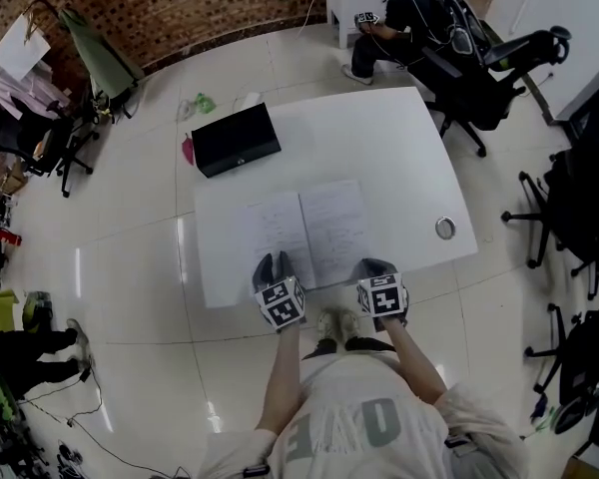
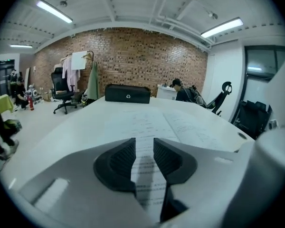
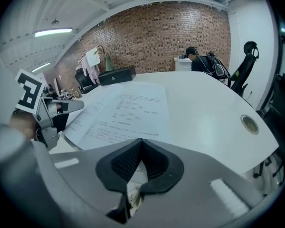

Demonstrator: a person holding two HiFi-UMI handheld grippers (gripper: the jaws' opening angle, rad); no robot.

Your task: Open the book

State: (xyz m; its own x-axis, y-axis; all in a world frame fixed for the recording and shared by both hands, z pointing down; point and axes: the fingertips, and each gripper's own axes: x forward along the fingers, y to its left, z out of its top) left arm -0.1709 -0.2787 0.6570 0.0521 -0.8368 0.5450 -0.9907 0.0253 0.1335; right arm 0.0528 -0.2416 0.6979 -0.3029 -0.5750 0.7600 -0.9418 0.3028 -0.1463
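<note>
The book [image 1: 309, 233] lies open and flat on the white table [image 1: 409, 138], two printed pages facing up. My left gripper [image 1: 273, 265] hovers over the near edge of the left page, its jaws apart with nothing between them; in the left gripper view the printed page [image 2: 171, 122] shows through the gap of the left gripper [image 2: 144, 144]. My right gripper [image 1: 374, 267] sits at the table's front edge by the book's right page, shut and empty. From the right gripper view, the right gripper [image 3: 140, 144] points at the book [image 3: 128, 108], and the left gripper [image 3: 42, 113] shows at the left.
A black box [image 1: 235, 140] stands at the table's far left corner. A round cable grommet [image 1: 445, 229] sits near the right edge. Office chairs [image 1: 479, 68] and a seated person [image 1: 389, 23] are beyond the table. My feet are below the front edge.
</note>
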